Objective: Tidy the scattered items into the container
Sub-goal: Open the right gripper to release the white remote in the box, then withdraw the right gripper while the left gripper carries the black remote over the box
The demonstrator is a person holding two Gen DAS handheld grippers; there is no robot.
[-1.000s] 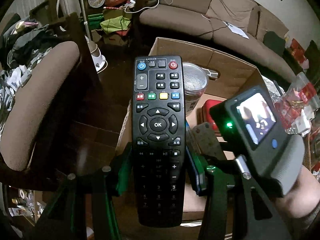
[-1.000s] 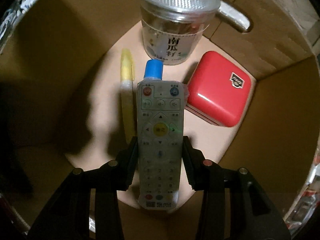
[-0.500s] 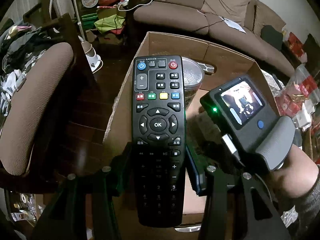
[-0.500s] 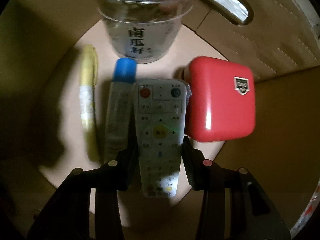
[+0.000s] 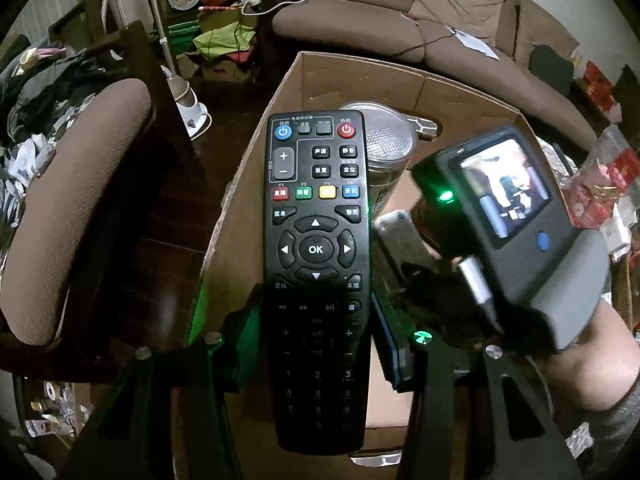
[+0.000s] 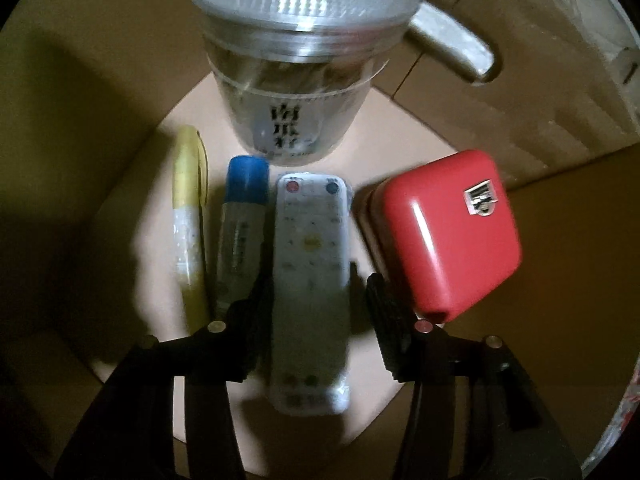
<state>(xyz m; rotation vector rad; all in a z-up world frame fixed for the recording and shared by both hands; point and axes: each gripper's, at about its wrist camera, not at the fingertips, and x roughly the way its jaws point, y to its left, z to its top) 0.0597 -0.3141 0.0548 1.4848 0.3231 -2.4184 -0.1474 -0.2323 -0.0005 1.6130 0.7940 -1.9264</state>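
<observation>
My left gripper (image 5: 316, 312) is shut on a black remote (image 5: 316, 248) and holds it above the near left edge of the cardboard box (image 5: 360, 72). My right gripper (image 6: 310, 284) is down inside the box (image 6: 560, 240). Its jaws stand a little wider than the white remote (image 6: 310, 280), with a gap on the right side. The white remote lies on the box floor between a blue-capped tube (image 6: 242, 220) and a red case (image 6: 448, 232). A yellow pen (image 6: 188, 216) and a clear lidded jar (image 6: 296, 60) are also in the box. The right gripper's body (image 5: 508, 216) shows in the left wrist view.
A brown padded chair (image 5: 72, 208) stands left of the box over a dark wooden floor. A brown sofa (image 5: 400, 28) runs along the back. Red packets (image 5: 600, 184) are piled at the right.
My right gripper has lowered the white remote to the box floor beside the blue-capped tube and its jaws have opened. My left gripper has kept its hold on the black remote, with the box closer below it.
</observation>
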